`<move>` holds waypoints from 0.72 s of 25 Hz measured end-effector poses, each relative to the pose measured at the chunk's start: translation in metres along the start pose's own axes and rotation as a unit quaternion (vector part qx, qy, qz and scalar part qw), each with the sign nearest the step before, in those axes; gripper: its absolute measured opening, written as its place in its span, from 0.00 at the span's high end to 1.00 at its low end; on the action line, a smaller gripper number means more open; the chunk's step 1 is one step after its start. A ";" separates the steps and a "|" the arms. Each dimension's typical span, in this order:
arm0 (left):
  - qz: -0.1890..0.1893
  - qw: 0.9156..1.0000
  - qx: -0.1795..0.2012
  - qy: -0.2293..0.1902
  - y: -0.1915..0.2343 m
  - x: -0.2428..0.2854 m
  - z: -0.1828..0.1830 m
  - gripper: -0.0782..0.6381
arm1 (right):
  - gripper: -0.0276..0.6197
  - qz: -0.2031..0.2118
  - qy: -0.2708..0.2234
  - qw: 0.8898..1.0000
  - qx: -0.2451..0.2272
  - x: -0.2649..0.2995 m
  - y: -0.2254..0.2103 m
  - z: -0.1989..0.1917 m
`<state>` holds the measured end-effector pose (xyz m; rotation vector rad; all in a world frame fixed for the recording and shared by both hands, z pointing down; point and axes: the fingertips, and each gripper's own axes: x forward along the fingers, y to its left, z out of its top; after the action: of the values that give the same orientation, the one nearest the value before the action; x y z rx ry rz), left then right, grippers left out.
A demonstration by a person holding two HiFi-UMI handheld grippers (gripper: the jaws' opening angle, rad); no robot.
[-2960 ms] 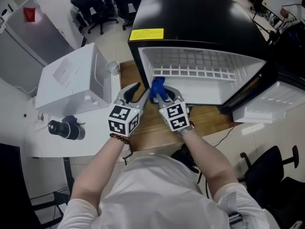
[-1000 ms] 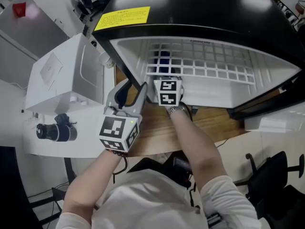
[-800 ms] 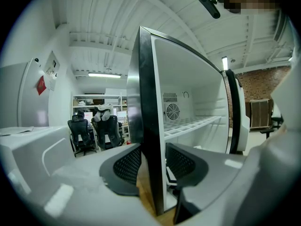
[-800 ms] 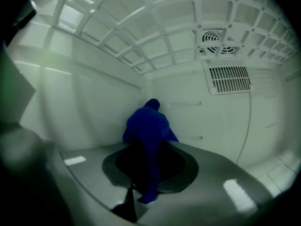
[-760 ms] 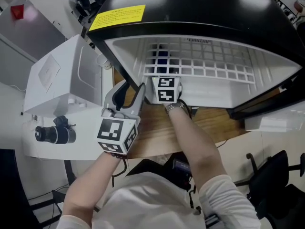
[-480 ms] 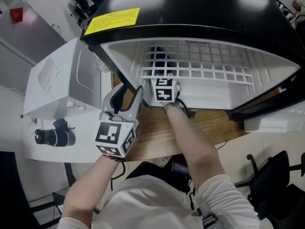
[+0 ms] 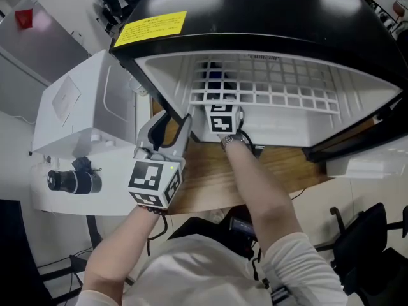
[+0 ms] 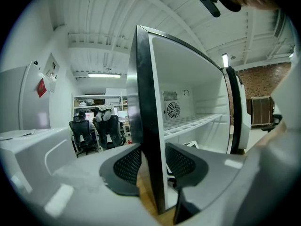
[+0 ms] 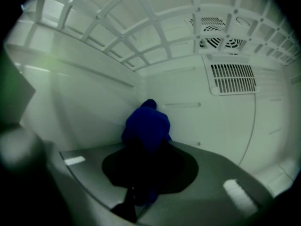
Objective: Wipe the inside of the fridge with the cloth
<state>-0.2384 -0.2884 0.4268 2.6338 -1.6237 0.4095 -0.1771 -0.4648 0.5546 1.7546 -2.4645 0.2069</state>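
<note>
The black fridge (image 7: 255, 11) stands open with a white inside. My right gripper (image 9: 148, 152) reaches in under the wire shelf (image 7: 280, 91) and is shut on the blue cloth (image 9: 146, 125). The bunched cloth is pressed into the back left corner of the white liner. In the head view only the right gripper's marker cube (image 7: 222, 118) shows, and the cloth (image 7: 215, 78) shows through the shelf grid. My left gripper (image 7: 172, 121) is outside, its jaws closed around the front edge of the fridge's left wall (image 8: 145, 126), one pad against each face.
A white box-shaped appliance (image 7: 83, 107) stands left of the fridge, with a black lens-like object (image 7: 70, 180) before it. The fridge sits on a wooden tabletop (image 7: 210, 177). Its open door (image 7: 376, 158) hangs at the right. Vents (image 9: 233, 79) are set in the back wall.
Three seconds ago both grippers were in front of the fridge; since then the right carried the cloth in under the shelf and the left moved onto the left wall. Over the last second, hardly any change.
</note>
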 end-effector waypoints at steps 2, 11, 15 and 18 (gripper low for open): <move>0.001 1.000 0.000 0.000 0.000 0.000 0.000 0.68 | 0.86 -0.001 0.001 1.000 -0.003 -0.002 -0.004 -0.001; 0.009 1.000 -0.005 -0.001 0.001 0.001 0.001 0.68 | 0.86 -0.016 0.002 1.000 -0.002 -0.010 -0.026 -0.003; 0.010 1.000 -0.006 -0.002 0.001 0.001 0.001 0.68 | 0.85 -0.024 0.002 1.000 -0.002 -0.014 -0.035 -0.002; 0.012 1.000 -0.007 -0.003 0.001 0.002 0.001 0.68 | 0.85 -0.032 0.001 0.999 -0.002 -0.019 -0.045 -0.002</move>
<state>-0.2388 -0.2906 0.4262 2.6094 -1.6547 0.3904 -0.1283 -0.4619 0.5552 1.8281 -2.4012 0.1983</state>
